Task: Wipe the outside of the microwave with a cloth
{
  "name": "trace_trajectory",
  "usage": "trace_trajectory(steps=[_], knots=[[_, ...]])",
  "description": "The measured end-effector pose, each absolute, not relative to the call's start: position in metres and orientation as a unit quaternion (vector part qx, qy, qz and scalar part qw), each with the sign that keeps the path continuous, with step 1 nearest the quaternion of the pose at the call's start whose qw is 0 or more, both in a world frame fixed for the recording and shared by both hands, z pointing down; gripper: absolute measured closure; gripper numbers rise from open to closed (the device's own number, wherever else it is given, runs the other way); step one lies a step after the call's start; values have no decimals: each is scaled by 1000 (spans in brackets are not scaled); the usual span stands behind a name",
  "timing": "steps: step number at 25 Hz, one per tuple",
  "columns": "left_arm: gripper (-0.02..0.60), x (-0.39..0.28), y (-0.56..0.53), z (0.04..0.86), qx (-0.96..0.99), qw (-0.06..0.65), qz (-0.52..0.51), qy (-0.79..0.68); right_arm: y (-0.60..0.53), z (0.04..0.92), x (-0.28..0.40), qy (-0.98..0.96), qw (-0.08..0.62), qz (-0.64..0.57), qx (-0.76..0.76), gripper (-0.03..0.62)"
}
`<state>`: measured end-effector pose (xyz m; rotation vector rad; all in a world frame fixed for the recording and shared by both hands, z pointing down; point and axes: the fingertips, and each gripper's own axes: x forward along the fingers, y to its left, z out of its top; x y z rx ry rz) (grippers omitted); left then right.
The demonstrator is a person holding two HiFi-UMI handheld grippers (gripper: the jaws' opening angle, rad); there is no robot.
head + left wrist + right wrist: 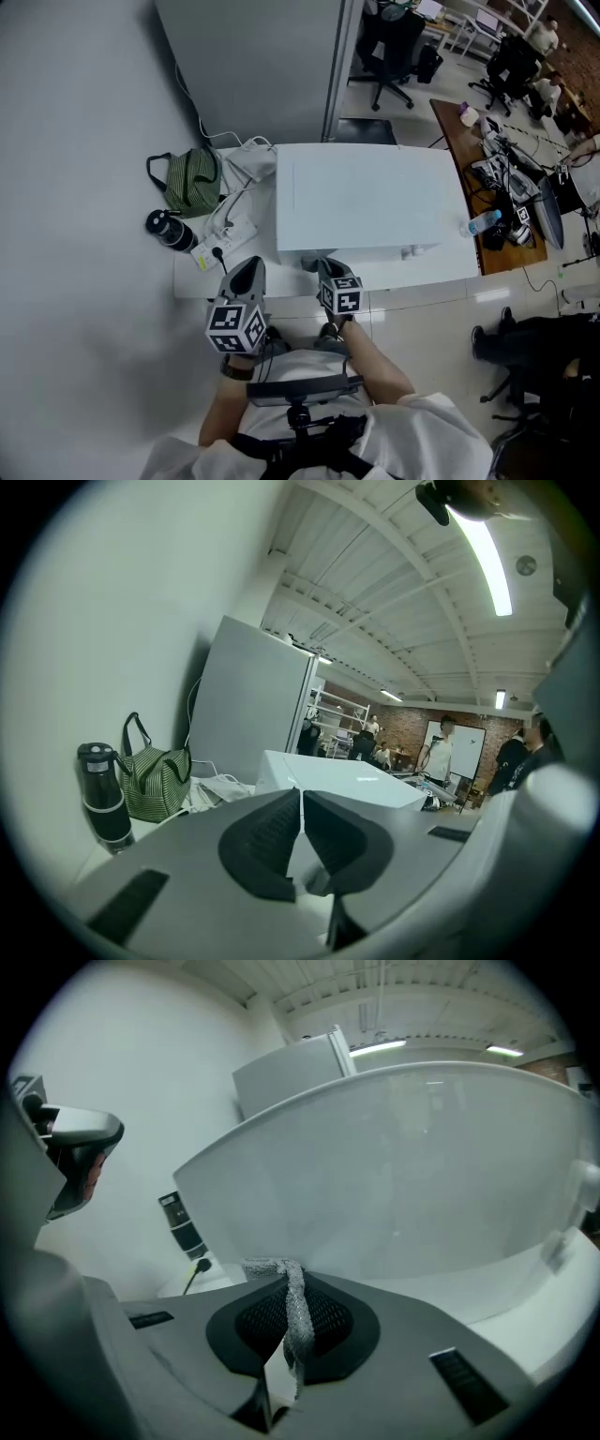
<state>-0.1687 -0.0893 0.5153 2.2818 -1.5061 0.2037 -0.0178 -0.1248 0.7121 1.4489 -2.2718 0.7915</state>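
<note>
On the desk [412, 277], we see the microwave [370, 202] near the front edge. Right gripper [324, 266] jaws pinch the cloth [294, 1307]; left gripper [250, 267] jaws closed, empty.

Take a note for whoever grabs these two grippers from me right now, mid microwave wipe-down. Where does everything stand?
Left gripper: jaws shut, empty, held by the table's front edge.
Right gripper: jaws shut on the grey cloth, close to the front of the microwave.
The microwave sits on the white table, with a striped bag and a bottle to its left.
Done: the cloth is picked up. How much has been wiped cannot be told.
To do: wipe the front, top and sides.
</note>
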Motion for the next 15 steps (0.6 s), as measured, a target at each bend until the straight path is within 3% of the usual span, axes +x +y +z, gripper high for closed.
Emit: trace_trajectory(steps=[9, 12, 15], knots=[[541, -113, -94, 525, 844, 189, 83, -495, -119, 742, 246, -625, 142, 297, 708, 554], [543, -110, -93, 525, 845, 200, 58, -493, -117, 741, 264, -617, 150, 295, 714, 554], [543, -116, -94, 521, 847, 194, 24, -494, -120, 747, 225, -644, 157, 296, 688, 554]])
